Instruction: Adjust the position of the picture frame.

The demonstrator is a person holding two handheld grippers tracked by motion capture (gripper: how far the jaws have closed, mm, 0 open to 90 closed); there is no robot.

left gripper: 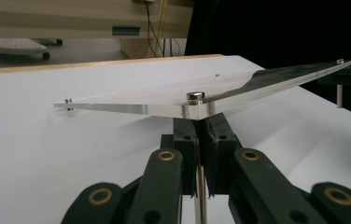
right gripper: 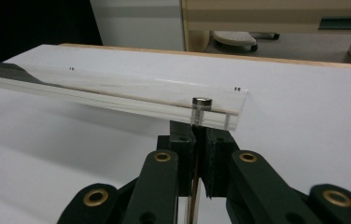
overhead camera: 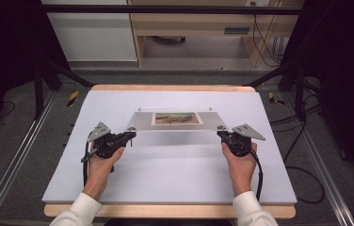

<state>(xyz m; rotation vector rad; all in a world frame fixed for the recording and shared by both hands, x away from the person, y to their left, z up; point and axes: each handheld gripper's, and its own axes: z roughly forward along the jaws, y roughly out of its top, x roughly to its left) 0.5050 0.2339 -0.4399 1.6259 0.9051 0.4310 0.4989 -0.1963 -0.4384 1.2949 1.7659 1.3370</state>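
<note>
A clear acrylic picture frame (overhead camera: 143, 121) with a landscape print (overhead camera: 176, 117) in its middle hangs level above the white table, casting a shadow below. My left gripper (overhead camera: 132, 134) is shut on the thin metal post under the frame's near left corner. In the left gripper view, the black jaws (left gripper: 201, 135) pinch that post just beneath a silver screw cap (left gripper: 194, 96). My right gripper (overhead camera: 221, 133) is shut on the post at the near right corner; its jaws (right gripper: 199, 140) close under another screw cap (right gripper: 201, 100). The frame's far corners carry small posts too.
The white table top (overhead camera: 165, 179) has a wooden edge (overhead camera: 170, 88) at the back. Black stand legs (overhead camera: 38, 80) and metal rails (overhead camera: 15, 160) flank it. Cables (overhead camera: 302, 179) lie on the floor at the right. A wooden desk (overhead camera: 203, 23) stands beyond.
</note>
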